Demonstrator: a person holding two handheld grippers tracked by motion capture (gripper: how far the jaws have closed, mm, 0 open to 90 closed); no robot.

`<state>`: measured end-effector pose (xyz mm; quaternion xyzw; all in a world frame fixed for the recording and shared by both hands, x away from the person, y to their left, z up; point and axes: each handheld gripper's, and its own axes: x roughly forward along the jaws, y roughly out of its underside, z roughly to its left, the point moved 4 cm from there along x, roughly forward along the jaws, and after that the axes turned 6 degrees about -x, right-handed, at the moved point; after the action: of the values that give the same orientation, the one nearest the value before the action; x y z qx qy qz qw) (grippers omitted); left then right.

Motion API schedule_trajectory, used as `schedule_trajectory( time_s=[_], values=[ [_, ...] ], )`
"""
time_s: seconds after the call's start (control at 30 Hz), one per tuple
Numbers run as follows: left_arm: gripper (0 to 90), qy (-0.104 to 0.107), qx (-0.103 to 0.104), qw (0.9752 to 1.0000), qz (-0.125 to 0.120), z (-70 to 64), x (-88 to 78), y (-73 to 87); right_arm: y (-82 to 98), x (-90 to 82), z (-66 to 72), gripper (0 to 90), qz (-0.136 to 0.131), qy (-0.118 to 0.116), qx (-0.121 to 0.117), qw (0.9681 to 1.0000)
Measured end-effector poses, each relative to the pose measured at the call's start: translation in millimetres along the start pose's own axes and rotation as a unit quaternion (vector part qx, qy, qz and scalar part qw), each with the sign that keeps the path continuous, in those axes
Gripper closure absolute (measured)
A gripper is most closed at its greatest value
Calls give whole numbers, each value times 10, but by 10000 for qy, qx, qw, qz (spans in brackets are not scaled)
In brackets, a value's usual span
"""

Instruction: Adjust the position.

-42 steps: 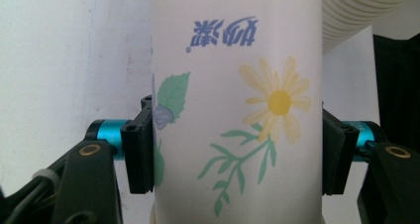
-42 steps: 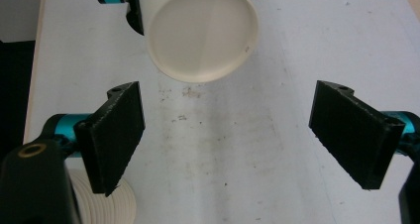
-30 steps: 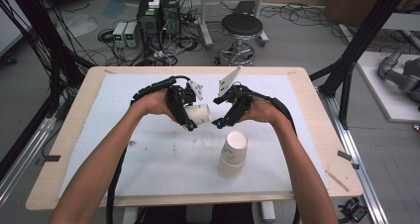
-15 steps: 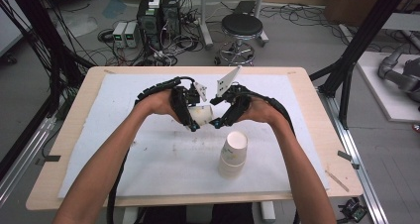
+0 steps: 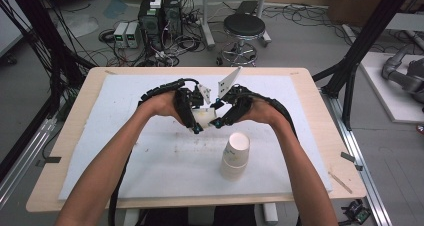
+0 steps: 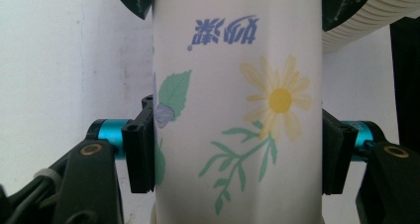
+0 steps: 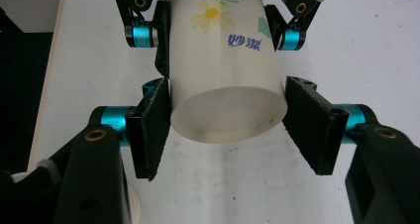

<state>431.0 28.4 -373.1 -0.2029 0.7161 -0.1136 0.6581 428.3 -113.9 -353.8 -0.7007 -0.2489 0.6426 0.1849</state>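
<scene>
We see a white paper cup printed with a yellow daisy and green leaves held above the middle of the white foam-covered table, its long axis lying roughly level between the two hands. The left gripper pinches its wall, and the right gripper has just been closing on its flat bottom end (both pads touch). A stack of white paper cups stands near, towards us; open mat lies to the left.

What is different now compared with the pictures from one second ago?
The right hand-held gripper has just been closing its jaws around the base end of the paper cup; its pads now sit against the cup's sides. The left hand-held gripper stays clamped on the cup. The stack of cups on the table has not moved.
</scene>
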Motion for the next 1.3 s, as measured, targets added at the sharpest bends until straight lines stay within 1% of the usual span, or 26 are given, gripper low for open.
schedule_trajectory(
  time_s=[0.13, 0.23, 0.37, 0.4, 0.43, 0.47, 0.57, 0.6, 0.63, 0.67, 0.7, 0.73, 0.77, 0.8, 0.83, 0.87, 0.93, 0.97, 1.0, 1.03, 1.07, 1.1, 1.13, 1.2, 1.27, 1.3],
  values=[
    [341, 10, 1, 10000, -1, -3, 6, -2, 8, -2, 6, 374, 21, -10, 21, 10000],
    [341, 14, 45, 10000, 36, -8, 16, -1, 13, 19, 6, 375, 61, -78, -10, 10000],
    [336, -14, 61, 10000, 33, -3, 10, 3, 11, 19, 2, 380, 53, -73, -14, 10000],
    [310, -7, 72, 10000, -26, 0, -2, 3, 10, 6, -8, 382, -3, -52, -19, 10000],
    [291, -32, 43, 9998, -183, 6, -26, 6, 15, -3, -7, 383, 1, -63, 2, 10000],
    [271, -32, 43, 9998, -183, 6, -26, 6, 15, -3, -7, 383, 1, -63, 2, 10000],
    [138, -23, -10, 9993, -366, 16, -42, 26, 32, -37, -21, 383, -28, -8, 49, 10000],
    [138, 33, -55, 9988, -485, 25, -47, 37, 32, -37, -21, 383, -28, -8, 49, 10000],
    [93, 61, -78, 9981, -605, 33, -56, 47, 41, -43, -28, 382, -40, 10, 44, 10000],
    [72, 96, -201, 9966, -799, 29, -61, 55, 57, -57, -28, 382, -22, 8, 118, 9999],
    [71, 110, -261, 9952, -935, 37, -76, 66, 62, -61, -29, 382, -43, 14, 111, 9999],
    [70, 172, -322, 9935, -1078, 37, -87, 78, 68, -63, -31, 382, -58, 25, 111, 9999],
    [70, 153, -257, 9936, -1091, 50, -98, 93, 74, -66, -27, 382, -50, 11, 152, 9999],
    [70, 84, -261, 9931, -1136, 51, -103, 110, 74, -66, -27, 382, -50, 11, 152, 9999],
    [70, 101, -331, 9920, -1216, 48, -104, 140, 84, -70, -29, 382, -40, 14, 169, 9998],
    [70, 101, -331, 9920, -1216, 48, -104, 140, 84, -70, -29, 382, -40, 14, 169, 9998],
    [70, 57, -302, 9909, -1308, 50, -117, 165, 85, -72, -34, 382, -72, 26, 167, 9998],
    [70, 75, -281, 9887, -1471, 35, -134, 191, 87, -78, -36, 382, -90, 21, 175, 9998],
    [70, 75, -281, 9887, -1471, 35, -134, 191, 93, -81, -31, 382, -94, 19, 191, 9998],
    [70, 130, -365, 9830, -1797, 29, -160, 225, 102, -84, -36, 382, -120, 45, 169, 9998],
    [70, 130, -365, 9830, -1797, 29, -160, 225, 102, -84, -36, 382, -120, 45, 169, 9998],
    [70, 129, -377, 9808, -1907, 31, -172, 243, 126, -98, -28, 382, -220, 32, 225, 9995],
    [70, 107, -406, 9777, -2060, 32, -188, 272, 147, -109, -24, 382, -283, 53, 252, 9993],
    [70, 103, -422, 9746, -2198, 30, -201, 321, 192, -127, -16, 382, -466, 60, 333, 9983],
    [70, 95, -448, 9711, -2342, 18, -201, 366, 245, -135, -14, 382, -522, 90, 373, 9979],
    [70, 103, -505, 9683, -2444, 13, -197, 387, 261, -137, -9, 382, -493, 61, 413, 9979]
  ],
)
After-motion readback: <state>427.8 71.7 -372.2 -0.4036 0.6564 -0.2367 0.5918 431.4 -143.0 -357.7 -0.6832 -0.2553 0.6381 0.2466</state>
